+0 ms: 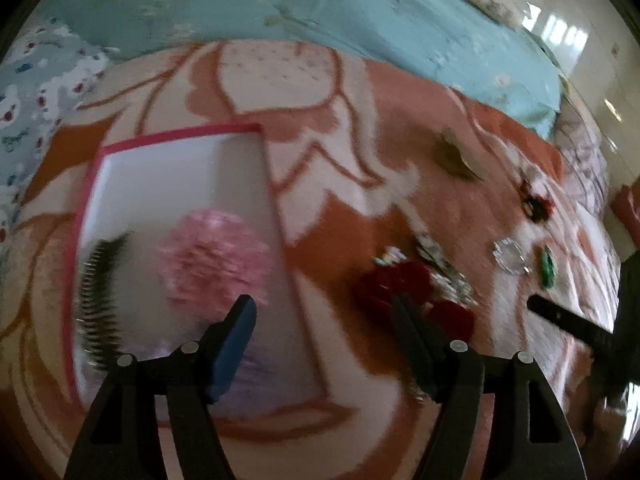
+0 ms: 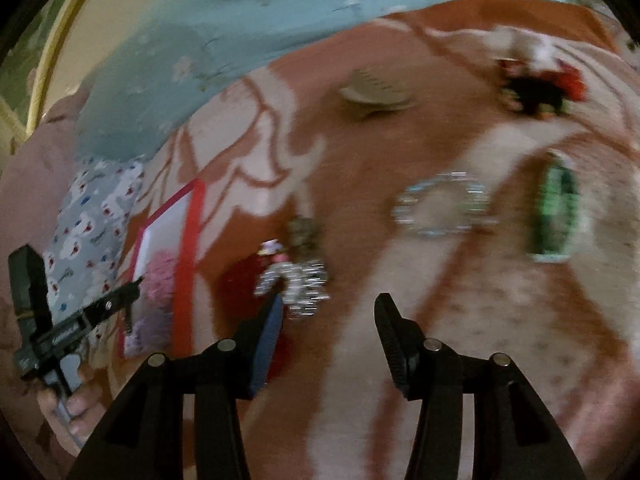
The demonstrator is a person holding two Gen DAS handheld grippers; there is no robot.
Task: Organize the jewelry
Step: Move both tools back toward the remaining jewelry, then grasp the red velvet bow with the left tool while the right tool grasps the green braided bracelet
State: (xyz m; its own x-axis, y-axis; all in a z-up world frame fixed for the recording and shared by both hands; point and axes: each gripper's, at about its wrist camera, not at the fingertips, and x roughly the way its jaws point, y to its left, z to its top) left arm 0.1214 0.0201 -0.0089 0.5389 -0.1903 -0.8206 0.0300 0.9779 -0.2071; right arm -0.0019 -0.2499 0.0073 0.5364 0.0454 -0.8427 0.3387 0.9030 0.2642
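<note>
Tray [image 1: 176, 148] sits left on the blanket [image 1: 340, 208], comb [image 1: 100, 300] and scrunchie [image 1: 216, 256] inside it. Right of the tray, bracelets [image 1: 510, 258] and clips [image 1: 536, 200] lie scattered across the blanket.

Orange-and-cream blanket [image 1: 360, 208], teal sheet [image 1: 400, 28] behind.
</note>
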